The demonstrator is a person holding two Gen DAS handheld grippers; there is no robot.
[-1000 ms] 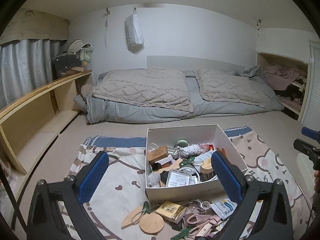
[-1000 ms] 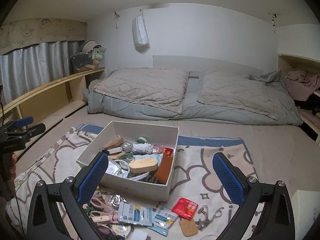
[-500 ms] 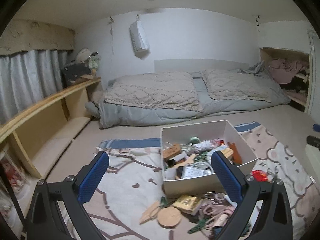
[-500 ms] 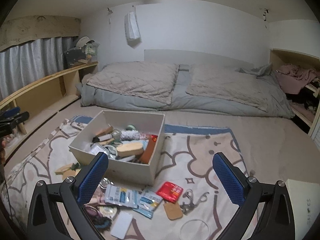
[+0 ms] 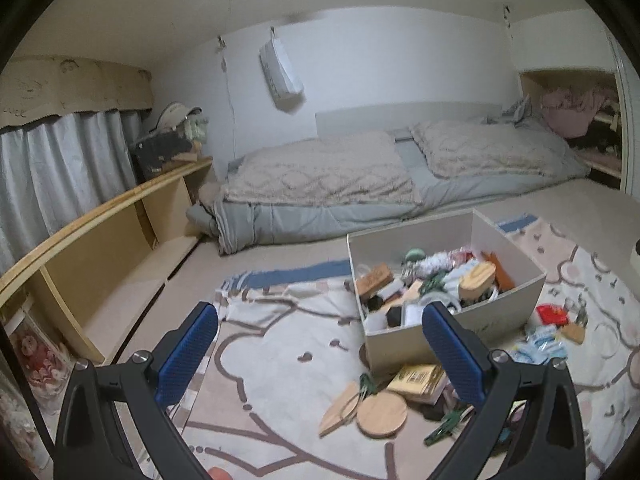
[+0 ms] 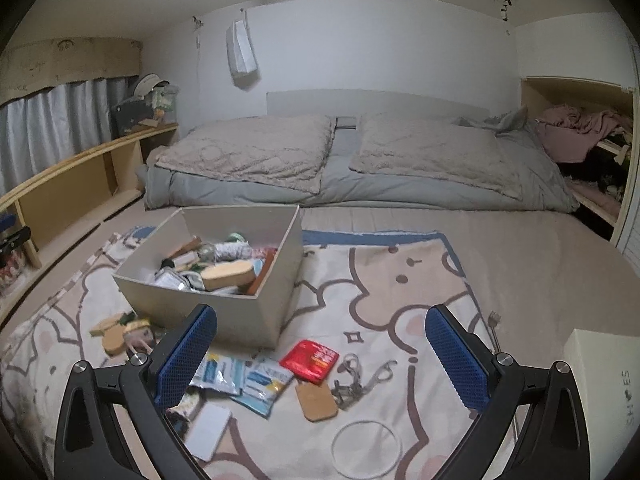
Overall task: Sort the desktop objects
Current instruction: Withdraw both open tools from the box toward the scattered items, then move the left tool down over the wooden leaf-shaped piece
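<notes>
A white box [image 5: 508, 322] [image 6: 208, 294] holding several small objects stands on a patterned blanket [image 5: 288, 384] [image 6: 400, 280]. Loose items lie in front of it: a round wooden lid [image 5: 382, 414], a yellow packet [image 5: 418, 378], a red packet [image 6: 314, 360], blue-white sachets [image 6: 240, 376], a cork tag [image 6: 316, 400], a white card [image 6: 210, 426] and a white ring [image 6: 366, 448]. My left gripper [image 5: 318, 354] is open and empty, left of the box. My right gripper [image 6: 320, 356] is open and empty above the loose items.
A grey bed [image 6: 360, 168] runs along the back wall. Low wooden shelving [image 5: 104, 240] lines the left side. A cream box [image 6: 604, 380] stands at the right edge. A shelf with clothes [image 6: 580, 132] is at the back right.
Both grippers have pulled back and apart: the left view has swung left, so the box sits further right; the right view has swung right, showing more loose items and the cream box.
</notes>
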